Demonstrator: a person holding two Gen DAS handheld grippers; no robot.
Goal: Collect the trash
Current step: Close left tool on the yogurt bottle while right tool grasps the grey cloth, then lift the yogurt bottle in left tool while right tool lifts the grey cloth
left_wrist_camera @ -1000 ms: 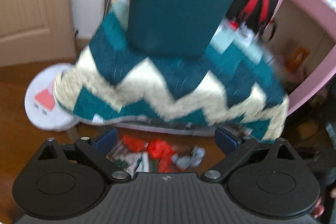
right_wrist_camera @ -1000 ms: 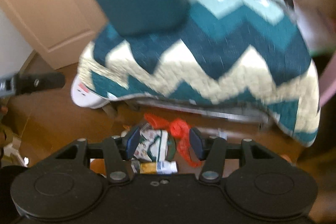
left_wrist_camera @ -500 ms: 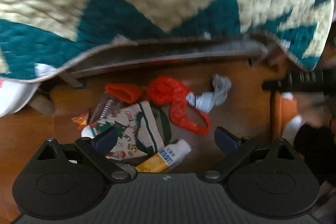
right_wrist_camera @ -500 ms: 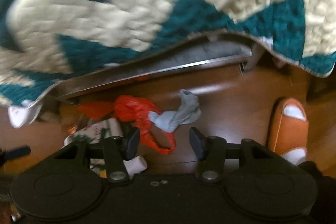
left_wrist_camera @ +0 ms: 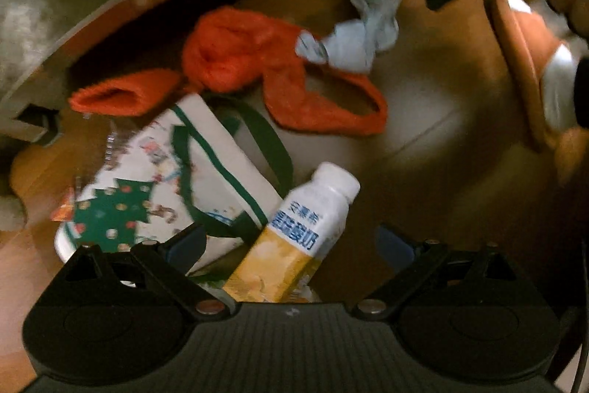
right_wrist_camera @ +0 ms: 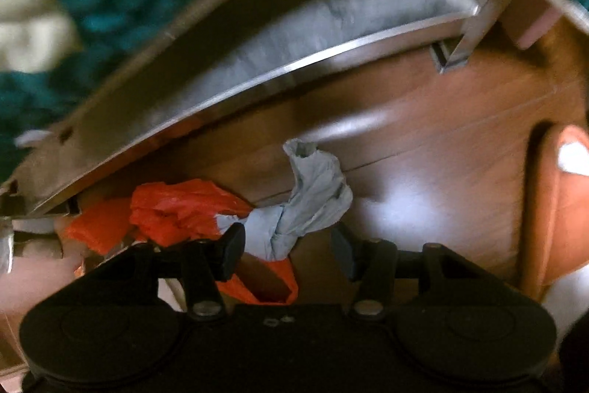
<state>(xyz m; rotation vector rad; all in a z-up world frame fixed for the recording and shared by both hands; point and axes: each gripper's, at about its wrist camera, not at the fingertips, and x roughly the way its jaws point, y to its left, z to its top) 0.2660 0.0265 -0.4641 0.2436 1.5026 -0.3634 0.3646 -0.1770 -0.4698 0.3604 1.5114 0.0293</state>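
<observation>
Several pieces of litter lie loose on the wooden floor (right_wrist_camera: 423, 120) beside a metal bed frame (right_wrist_camera: 279, 76), and by every sign the collecting has not begun: neither tool holds anything. In the left wrist view, the left gripper (left_wrist_camera: 291, 242) has its tongs spread wide, a yellow-and-white drink bottle (left_wrist_camera: 294, 238) lying between them, its cap toward 1 o'clock, untouched as far as can be seen. A Christmas-print bag (left_wrist_camera: 169, 186) with green handles lies at 10 o'clock of the bottle, touching it; motion blur hides smaller scraps beside it. A crumpled red plastic bag (left_wrist_camera: 250, 61) sprawls at 12 o'clock, with a wad of pale blue tissue (left_wrist_camera: 360, 35) at 1 o'clock against it. In the right wrist view, the right gripper (right_wrist_camera: 287, 245) also stands apart, its tongs flanking the lower end of that tissue (right_wrist_camera: 305, 201), not yet closed on it. An orange slipper (right_wrist_camera: 552, 209) sits at 3 o'clock. All the pile appears left to gather; no bin shows.
</observation>
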